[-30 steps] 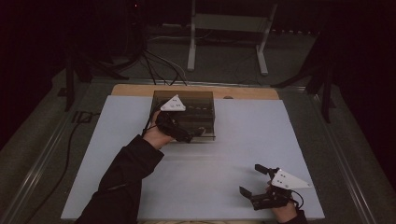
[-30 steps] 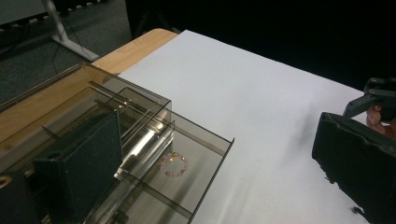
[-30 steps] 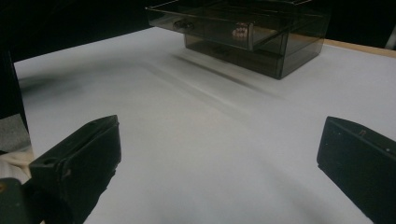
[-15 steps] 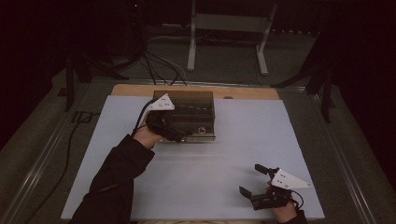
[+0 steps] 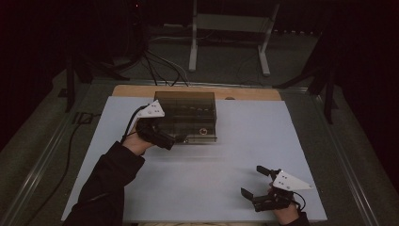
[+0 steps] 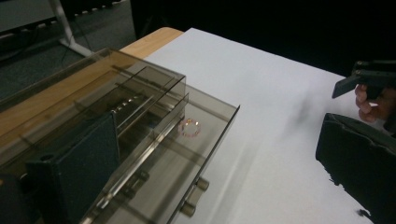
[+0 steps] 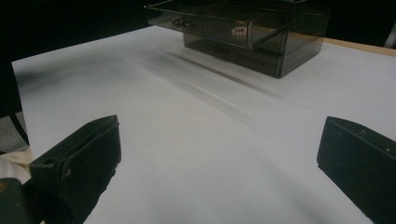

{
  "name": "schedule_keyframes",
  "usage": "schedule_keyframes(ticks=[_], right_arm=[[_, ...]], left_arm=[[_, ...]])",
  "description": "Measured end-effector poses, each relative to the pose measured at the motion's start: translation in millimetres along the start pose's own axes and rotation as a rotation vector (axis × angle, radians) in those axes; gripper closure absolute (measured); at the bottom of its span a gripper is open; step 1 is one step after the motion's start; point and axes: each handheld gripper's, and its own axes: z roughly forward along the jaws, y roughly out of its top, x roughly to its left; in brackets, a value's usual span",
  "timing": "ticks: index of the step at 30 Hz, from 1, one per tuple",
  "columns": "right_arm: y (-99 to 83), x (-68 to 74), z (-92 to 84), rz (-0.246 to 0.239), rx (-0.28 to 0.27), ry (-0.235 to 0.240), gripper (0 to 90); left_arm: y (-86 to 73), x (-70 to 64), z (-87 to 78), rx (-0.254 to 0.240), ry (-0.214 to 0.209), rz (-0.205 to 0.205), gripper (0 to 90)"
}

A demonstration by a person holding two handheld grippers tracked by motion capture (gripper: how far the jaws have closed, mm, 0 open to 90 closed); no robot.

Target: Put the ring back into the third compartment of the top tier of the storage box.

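A smoky see-through drawer box (image 5: 186, 113) stands at the back middle of the white table top (image 5: 211, 165). Its lowest drawer (image 6: 205, 140) is slid out and holds a small beaded ring (image 6: 189, 128). My left gripper (image 5: 171, 140) is at the box's front left corner. In the left gripper view it (image 6: 219, 154) is open, with one jaw showing through the smoky plastic and the other out over the white top. My right gripper (image 5: 251, 180) rests near the front right edge. Its jaws are open with nothing between them (image 7: 219, 140), and it faces the box (image 7: 238, 28).
A wooden strip (image 5: 254, 93) runs along the table's back edge behind the box. Cables (image 5: 160, 66) and a metal stand (image 5: 230, 28) sit on the floor beyond. My right hand and its gripper (image 6: 369, 84) appear far off in the left gripper view.
My left gripper has moved from the box's top left down to its front left corner, nearer to me. The right gripper has stayed in place.
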Motion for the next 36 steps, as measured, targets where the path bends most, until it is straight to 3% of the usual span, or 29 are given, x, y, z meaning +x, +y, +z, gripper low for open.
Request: schedule_keyframes(ticks=[9,17,28,36], right_arm=[[-0.4,-0.4,0.5,0.000,0.004,-0.003,0.0],[0.0,0.5,0.8,-0.002,0.005,-0.003,0.0],[-0.6,0.2,1.2,-0.002,0.010,-0.006,0.0],[-0.6,0.9,2.2,-0.007,0.013,-0.006,0.0]], left_arm=[[-13.7,3.0,-14.9,0.021,0.021,-0.023,0.7],[-28.1,1.3,-25.8,0.016,0.049,-0.027,0.7],[-56.4,0.3,-39.4,-0.029,0.075,-0.054,0.8],[-71.7,-0.4,-43.5,-0.021,0.095,-0.055,0.8]])
